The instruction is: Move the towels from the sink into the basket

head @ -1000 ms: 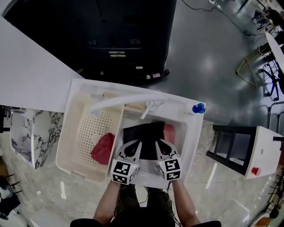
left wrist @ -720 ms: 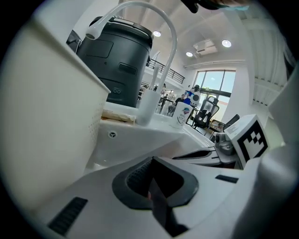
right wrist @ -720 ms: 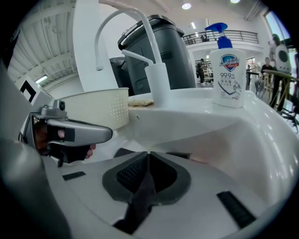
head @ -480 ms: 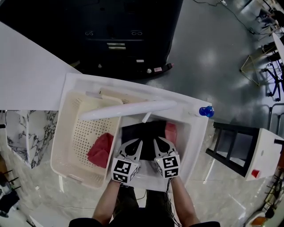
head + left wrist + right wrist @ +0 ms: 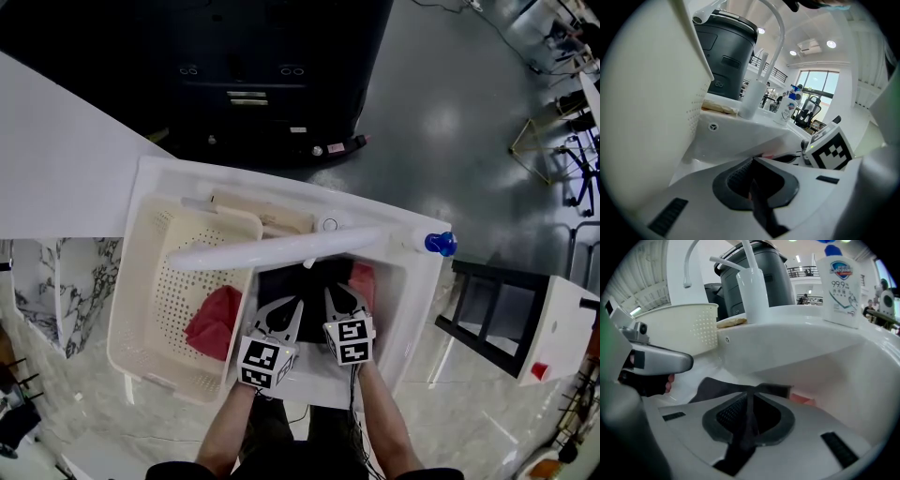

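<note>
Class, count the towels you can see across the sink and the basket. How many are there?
3. A red towel lies in the basket; a black towel and a pink towel lie in the sink. Others may be hidden beneath them.

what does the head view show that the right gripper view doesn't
Only the head view: the red towel lying in the basket. Only the right gripper view: the right gripper with its jaws shut on a fold of the black towel, and the print on the soap bottle. Both: the black towel in the sink, a pink towel beside it, the basket, the faucet.
</note>
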Demonstrator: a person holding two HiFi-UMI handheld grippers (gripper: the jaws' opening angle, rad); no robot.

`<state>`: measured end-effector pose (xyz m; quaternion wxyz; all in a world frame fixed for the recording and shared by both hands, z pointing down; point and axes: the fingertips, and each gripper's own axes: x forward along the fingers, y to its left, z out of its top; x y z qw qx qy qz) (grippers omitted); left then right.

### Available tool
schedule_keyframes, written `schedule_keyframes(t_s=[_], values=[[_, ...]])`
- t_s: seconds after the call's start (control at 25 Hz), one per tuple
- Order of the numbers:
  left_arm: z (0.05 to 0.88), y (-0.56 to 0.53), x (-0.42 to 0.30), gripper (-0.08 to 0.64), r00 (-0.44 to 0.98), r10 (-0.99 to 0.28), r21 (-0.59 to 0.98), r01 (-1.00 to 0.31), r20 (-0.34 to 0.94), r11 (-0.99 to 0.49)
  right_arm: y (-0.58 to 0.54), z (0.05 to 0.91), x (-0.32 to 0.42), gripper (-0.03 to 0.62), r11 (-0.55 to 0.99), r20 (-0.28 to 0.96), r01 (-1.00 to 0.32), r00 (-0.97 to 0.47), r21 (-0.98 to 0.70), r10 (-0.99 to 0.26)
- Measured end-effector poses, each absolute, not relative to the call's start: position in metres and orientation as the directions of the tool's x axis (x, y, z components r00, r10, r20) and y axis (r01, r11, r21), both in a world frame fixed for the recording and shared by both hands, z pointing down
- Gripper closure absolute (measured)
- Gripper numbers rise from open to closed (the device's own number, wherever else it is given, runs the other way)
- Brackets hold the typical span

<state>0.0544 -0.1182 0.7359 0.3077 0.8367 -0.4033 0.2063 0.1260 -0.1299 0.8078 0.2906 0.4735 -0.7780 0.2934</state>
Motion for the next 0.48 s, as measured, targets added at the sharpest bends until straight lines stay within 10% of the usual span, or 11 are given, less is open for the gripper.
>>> schedule_keyframes(t_s=[0.48], values=[[0.737,-0.118,0.055,0.552,0.602,-0.539,0.369,-0.794,0.589,-0.484,-0.147,0.844,0.135,0.368,0.310,0.796,-0.931,-0.333,-0.192,-0.506]])
